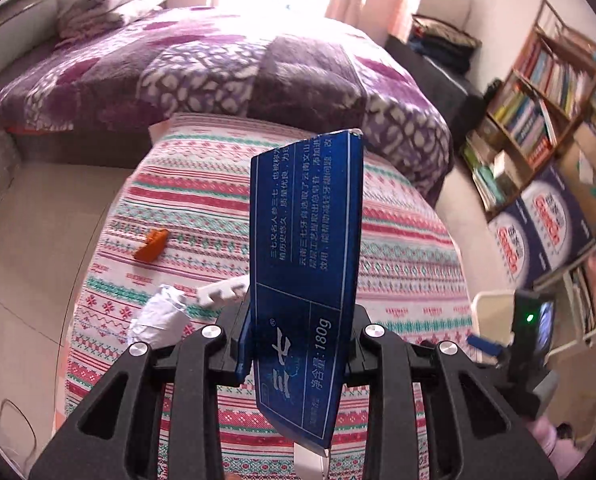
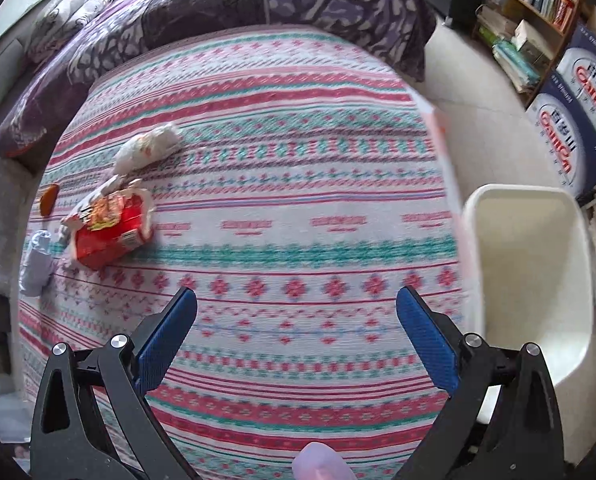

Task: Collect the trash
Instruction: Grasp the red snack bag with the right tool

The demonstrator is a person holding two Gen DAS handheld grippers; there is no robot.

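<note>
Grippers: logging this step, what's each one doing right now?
Left gripper: shut on the blue toothpaste box.
Right gripper: open, fingers empty.

1. Desk [image 2: 298, 208], covered by a striped patterned cloth in pink, teal and white.
2. At nine o'clock: red snack packet [image 2: 110, 228], crumpled white paper [image 2: 148, 148], orange scrap [image 2: 49, 198], white wad [image 2: 37, 262].

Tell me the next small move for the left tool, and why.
Probably carry the blue box over to the white bin and let go above it. The left tool is clamped on the box, lifted clear of the cloth, and the bin stands open beside the table, apparently empty.
</note>
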